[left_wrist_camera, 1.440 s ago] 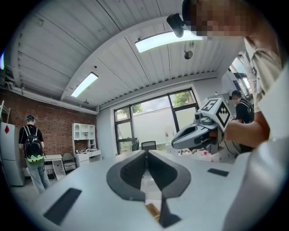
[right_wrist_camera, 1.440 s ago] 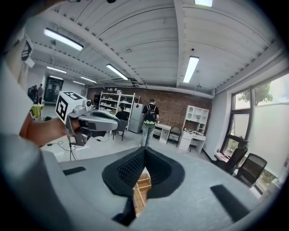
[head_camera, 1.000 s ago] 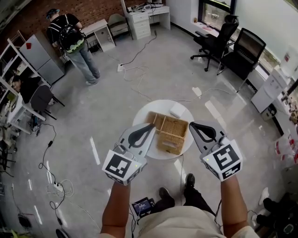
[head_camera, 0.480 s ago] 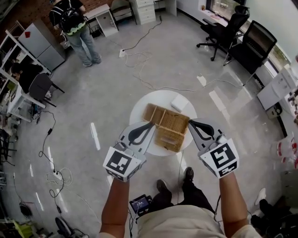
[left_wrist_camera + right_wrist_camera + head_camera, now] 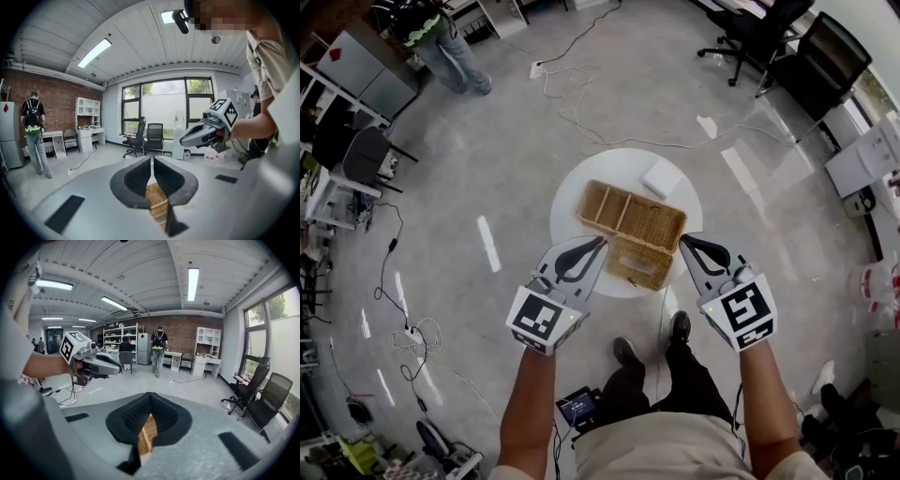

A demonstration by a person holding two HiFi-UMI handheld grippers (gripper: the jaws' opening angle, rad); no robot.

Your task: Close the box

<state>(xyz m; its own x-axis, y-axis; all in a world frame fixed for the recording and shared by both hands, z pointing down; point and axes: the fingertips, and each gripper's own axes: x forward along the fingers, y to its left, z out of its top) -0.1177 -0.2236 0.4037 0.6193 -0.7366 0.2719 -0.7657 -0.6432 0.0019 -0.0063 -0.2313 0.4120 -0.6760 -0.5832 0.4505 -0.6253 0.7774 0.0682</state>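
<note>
A woven wicker box (image 5: 635, 218) stands open on a round white table (image 5: 574, 200), its inside split by dividers. Its lid (image 5: 639, 262) hangs down over the near side. My left gripper (image 5: 602, 241) is shut and empty, its tip just left of the lid. To the lid's right my right gripper (image 5: 682, 241) is shut too, holding nothing. In the left gripper view the wicker (image 5: 157, 202) shows below the closed jaws, and the right gripper (image 5: 208, 129) hovers beyond. In the right gripper view a strip of wicker (image 5: 147, 437) shows under the jaws, with the left gripper (image 5: 91, 361) at left.
A small white box (image 5: 661, 176) lies at the table's far right edge. Cables (image 5: 581, 103) trail over the floor behind the table. Black office chairs (image 5: 769, 33) stand at the back right. A person (image 5: 431, 33) stands at the back left. My feet (image 5: 628, 352) are near the table's base.
The head view has tipped down, so the table and box sit higher in the picture. Both grippers stay shut on either side of the hanging lid. The box looks unchanged.
</note>
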